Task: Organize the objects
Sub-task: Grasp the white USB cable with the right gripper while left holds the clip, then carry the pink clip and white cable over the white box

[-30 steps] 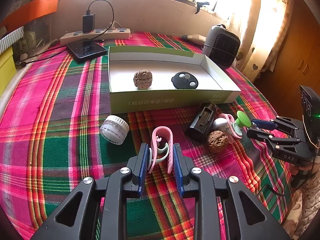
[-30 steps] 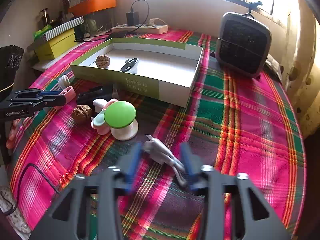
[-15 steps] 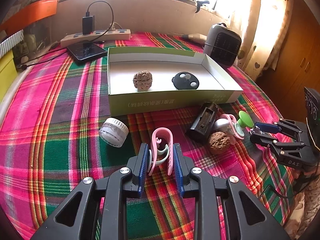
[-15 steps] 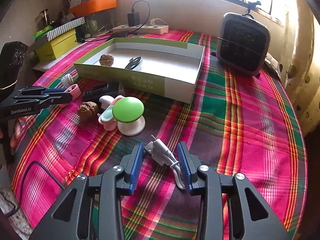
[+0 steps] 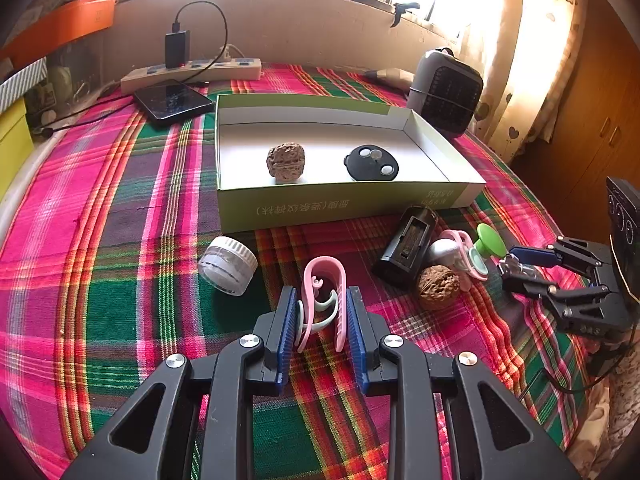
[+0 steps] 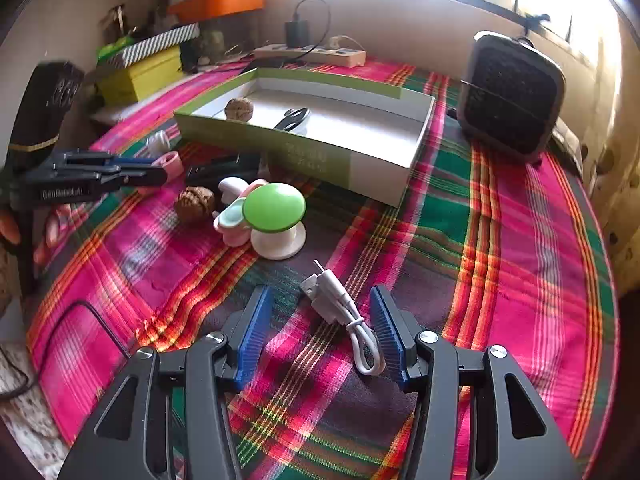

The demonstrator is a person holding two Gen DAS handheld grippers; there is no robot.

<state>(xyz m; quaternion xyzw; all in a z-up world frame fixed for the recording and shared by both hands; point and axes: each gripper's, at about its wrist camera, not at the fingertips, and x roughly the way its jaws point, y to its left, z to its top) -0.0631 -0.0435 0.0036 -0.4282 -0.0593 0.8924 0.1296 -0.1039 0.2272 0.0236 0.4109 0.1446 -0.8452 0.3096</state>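
Note:
My left gripper is shut on a pink clip low over the plaid cloth. It also shows in the right wrist view. My right gripper is open with a white USB cable lying between its fingers on the cloth. It also shows in the left wrist view. A green and white open box holds a walnut and a black key fob. In front of the box lie a second walnut, a black battery case, a pink and white toy, a green suction cup and a white jar.
A small dark heater stands right of the box. A power strip with a charger and a black phone lie at the back. Yellow and striped boxes stand at the far left edge.
My right gripper has opened wider around the white cable and drawn back a little. My left gripper stays shut on the pink clip, hardly moved.

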